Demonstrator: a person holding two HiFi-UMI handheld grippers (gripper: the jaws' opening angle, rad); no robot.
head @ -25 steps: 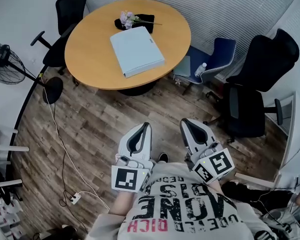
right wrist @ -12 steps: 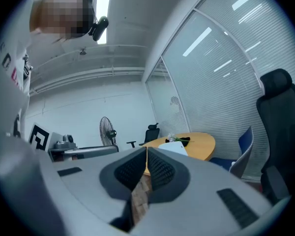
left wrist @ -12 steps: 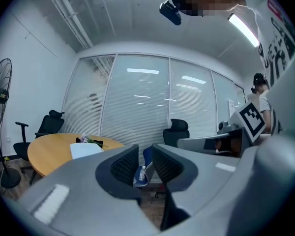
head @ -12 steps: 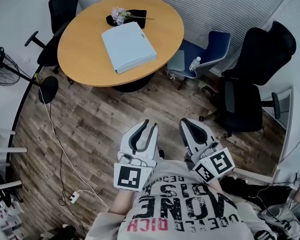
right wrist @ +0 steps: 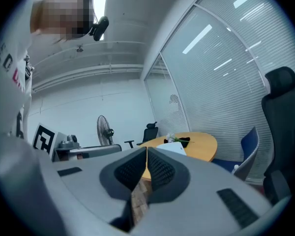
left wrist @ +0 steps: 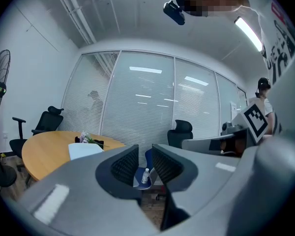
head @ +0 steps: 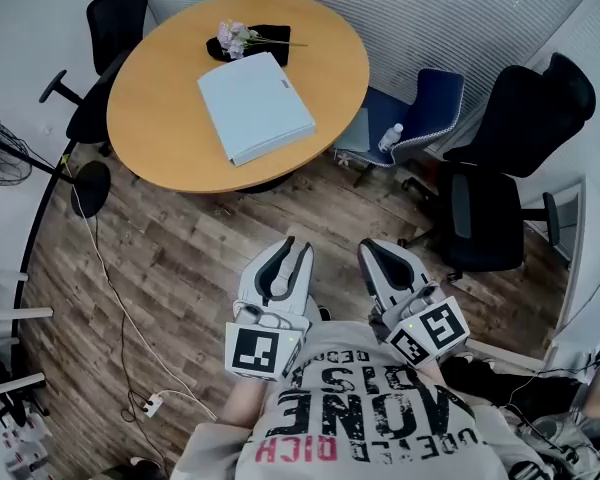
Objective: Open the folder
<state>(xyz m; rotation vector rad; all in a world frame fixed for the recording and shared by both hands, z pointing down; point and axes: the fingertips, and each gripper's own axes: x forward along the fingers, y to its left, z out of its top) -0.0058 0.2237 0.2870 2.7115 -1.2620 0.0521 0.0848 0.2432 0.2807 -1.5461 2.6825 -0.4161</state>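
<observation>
The wood floor filled most of the head view. On it, at the far left, stood a round table with a yellow-brown top. A big black chair stood at the right. A blue chair was between it and the table. Another black chair was at the far left, by the table's edge. A fan stood at the left edge. The folder lay flat and shut on the table top, pale blue, near the middle. It was well apart from both grippers. The person held the grippers near, side by side above the floor, pointing toward the table. The left gripper had just been opening. Its jaws stood a little apart and held nothing. The right gripper had its jaws closed together, with nothing in them. Some pale flowers lay on the table just past the folder's far end, on something black. A small bottle sat on the blue chair.
</observation>
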